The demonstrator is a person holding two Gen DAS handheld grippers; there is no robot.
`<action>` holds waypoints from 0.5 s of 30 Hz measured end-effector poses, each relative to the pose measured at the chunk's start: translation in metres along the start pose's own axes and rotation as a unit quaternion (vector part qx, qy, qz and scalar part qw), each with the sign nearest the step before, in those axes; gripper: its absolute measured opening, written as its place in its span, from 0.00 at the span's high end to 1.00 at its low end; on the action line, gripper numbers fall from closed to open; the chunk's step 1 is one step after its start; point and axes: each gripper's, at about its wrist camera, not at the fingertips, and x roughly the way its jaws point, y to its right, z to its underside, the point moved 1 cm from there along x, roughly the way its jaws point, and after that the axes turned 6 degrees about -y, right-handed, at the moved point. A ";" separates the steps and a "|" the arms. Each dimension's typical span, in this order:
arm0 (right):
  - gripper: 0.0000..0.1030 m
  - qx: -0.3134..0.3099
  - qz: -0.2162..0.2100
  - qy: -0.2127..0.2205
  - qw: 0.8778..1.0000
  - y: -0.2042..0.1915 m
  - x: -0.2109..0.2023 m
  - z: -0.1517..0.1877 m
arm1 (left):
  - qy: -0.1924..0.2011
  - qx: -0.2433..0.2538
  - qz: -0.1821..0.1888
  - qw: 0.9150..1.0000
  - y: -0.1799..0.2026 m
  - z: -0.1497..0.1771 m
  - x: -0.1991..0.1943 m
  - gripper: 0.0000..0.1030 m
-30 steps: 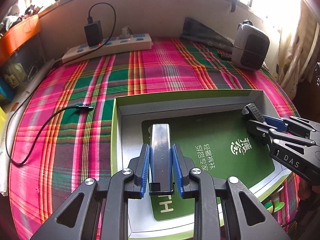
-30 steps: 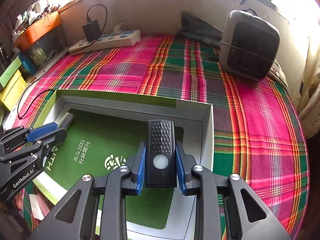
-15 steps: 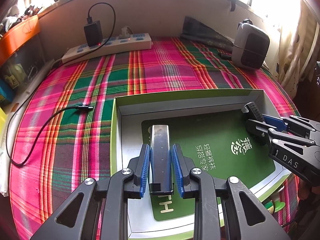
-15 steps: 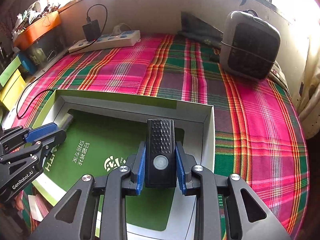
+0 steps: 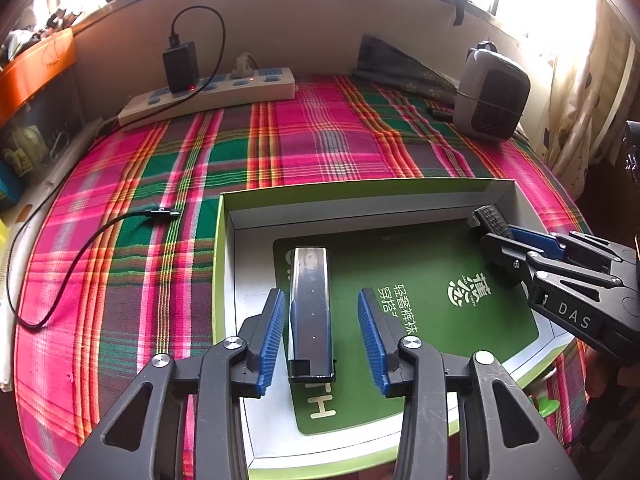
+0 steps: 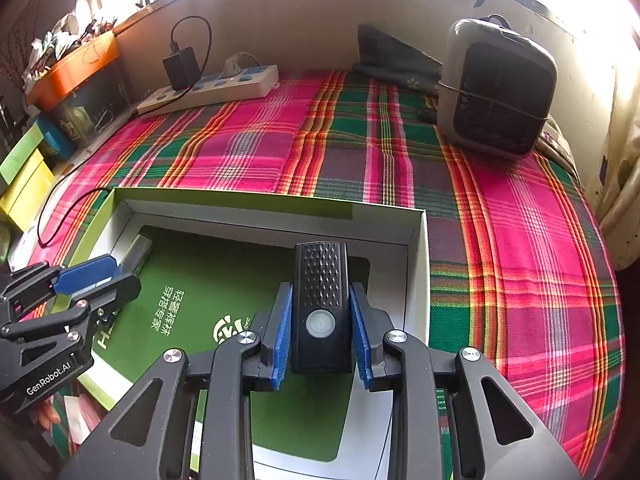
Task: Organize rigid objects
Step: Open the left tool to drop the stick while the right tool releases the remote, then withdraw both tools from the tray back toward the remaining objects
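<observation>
A shallow white box with a green rim (image 5: 360, 186) lies on the plaid cloth, with a green printed card (image 5: 420, 280) on its floor. A long silver metal bar (image 5: 310, 308) rests on that card between the blue pads of my left gripper (image 5: 320, 296). Its jaws are opening and the pads stand apart from the bar. My right gripper (image 6: 320, 292) is shut on a black ribbed device with a round button (image 6: 321, 268), held over the box's right end. From the right wrist view the left gripper (image 6: 108, 276) sits at the box's left end.
At the back wall lies a white power strip (image 5: 208, 94) with a black charger plugged in. Its cable end (image 5: 160, 213) lies left of the box. A grey heater (image 6: 496, 88) and a dark folded cloth (image 5: 396, 68) stand back right. An orange tray (image 5: 36, 64) is far left.
The left gripper's jaws have spread away from the silver bar, which now lies loose in the box. The right gripper and its black device have not moved.
</observation>
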 end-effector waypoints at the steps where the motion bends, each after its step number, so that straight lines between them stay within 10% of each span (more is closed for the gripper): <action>1: 0.72 0.001 -0.002 0.003 1.000 0.001 -0.002 0.001 | 0.001 0.000 0.001 1.000 0.000 0.001 -0.001 0.60; 15: 0.61 0.004 -0.012 0.030 0.999 -0.007 -0.035 0.015 | 0.026 -0.002 -0.003 1.000 0.006 0.016 -0.034 0.55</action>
